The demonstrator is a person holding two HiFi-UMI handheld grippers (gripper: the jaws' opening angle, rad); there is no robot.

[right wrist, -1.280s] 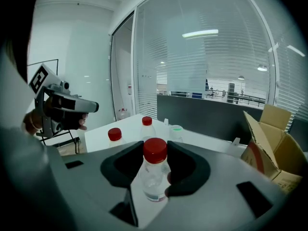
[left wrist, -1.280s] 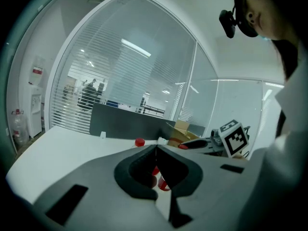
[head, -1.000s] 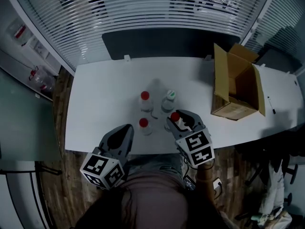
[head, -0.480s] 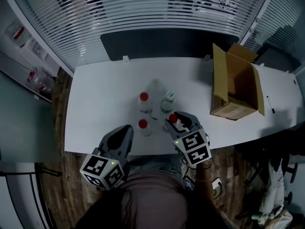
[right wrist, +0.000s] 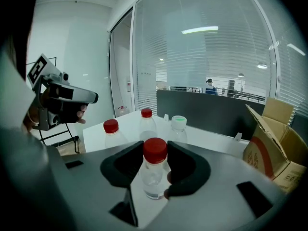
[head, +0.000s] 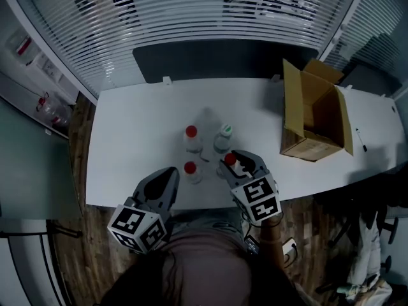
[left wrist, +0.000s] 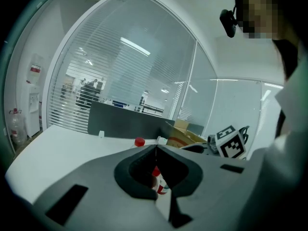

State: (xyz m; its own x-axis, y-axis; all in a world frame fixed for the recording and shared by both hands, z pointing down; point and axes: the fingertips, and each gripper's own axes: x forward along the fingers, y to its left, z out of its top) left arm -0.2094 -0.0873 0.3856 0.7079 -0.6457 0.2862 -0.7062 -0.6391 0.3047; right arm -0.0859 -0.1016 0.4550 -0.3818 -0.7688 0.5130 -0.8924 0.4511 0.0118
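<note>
My right gripper point(head: 239, 165) has its fingers point(right wrist: 188, 171) pinched on a clear bottle point(right wrist: 154, 173) just under its red cap. I judge that a sensible hold, since the collar there stops it slipping down and lets it hang upright. That bottle is to the left of the cardboard box point(head: 313, 115), well apart from it, over the front part of the counter point(head: 131, 126). Whether its base touches the counter or rides just above it I cannot tell.

My left gripper point(head: 171, 173) is even farther left of the box, at the counter's front edge. Its fingers point(left wrist: 129, 178) are pressed together at the tips with nothing between them — the red cap I see through their hollow belongs to the near bottle point(head: 190, 169), which stands beyond them. I read that gripper as parked clear of the right one.

Three bottles stand upright left of the box in a loose cluster: the green-capped bottle point(head: 224, 132) closest to the box, the far bottle point(head: 191, 134) with a red cap beyond it, and the near bottle in front. The box stands open-topped, flaps up — its mouth faces the ceiling.
</note>
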